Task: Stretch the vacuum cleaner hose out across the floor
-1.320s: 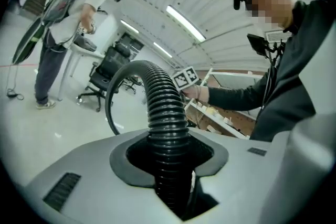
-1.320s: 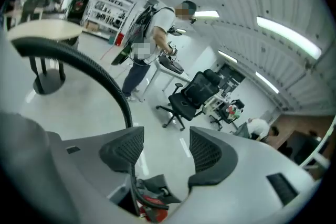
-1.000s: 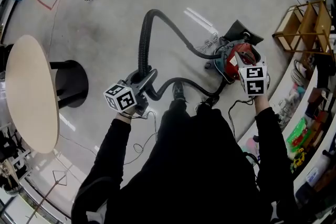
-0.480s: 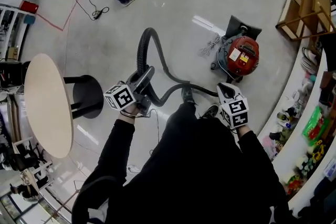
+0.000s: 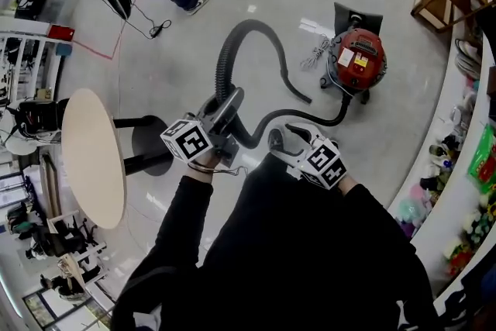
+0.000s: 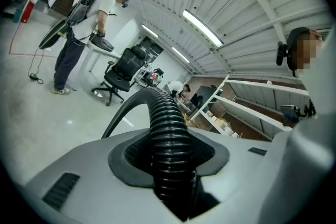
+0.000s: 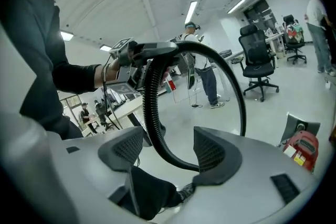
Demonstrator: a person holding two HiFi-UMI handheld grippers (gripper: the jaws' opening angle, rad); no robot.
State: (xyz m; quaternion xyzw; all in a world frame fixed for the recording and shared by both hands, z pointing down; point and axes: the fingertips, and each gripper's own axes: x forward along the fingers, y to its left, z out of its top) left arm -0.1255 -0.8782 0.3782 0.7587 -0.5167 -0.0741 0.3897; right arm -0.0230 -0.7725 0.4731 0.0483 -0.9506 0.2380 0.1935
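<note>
Left gripper (image 6: 170, 173) clamped on hose (image 5: 240, 30), mid-length. Right gripper (image 7: 169, 150) jaws just opened, wide apart — hose between pads (image 7: 211, 152), apparently untouched. Hose curled in loop near red vacuum cleaner (image 5: 358, 60) on floor (image 5: 174, 50). Loop to be drawn away from vacuum cleaner steadily — kinks avoided, vacuum cleaner not dragged.

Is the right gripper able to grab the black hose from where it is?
Probably yes. The right gripper has just been opening its jaws; nothing sits between them, and the vacuum hose hangs just ahead, unblocked.
</note>
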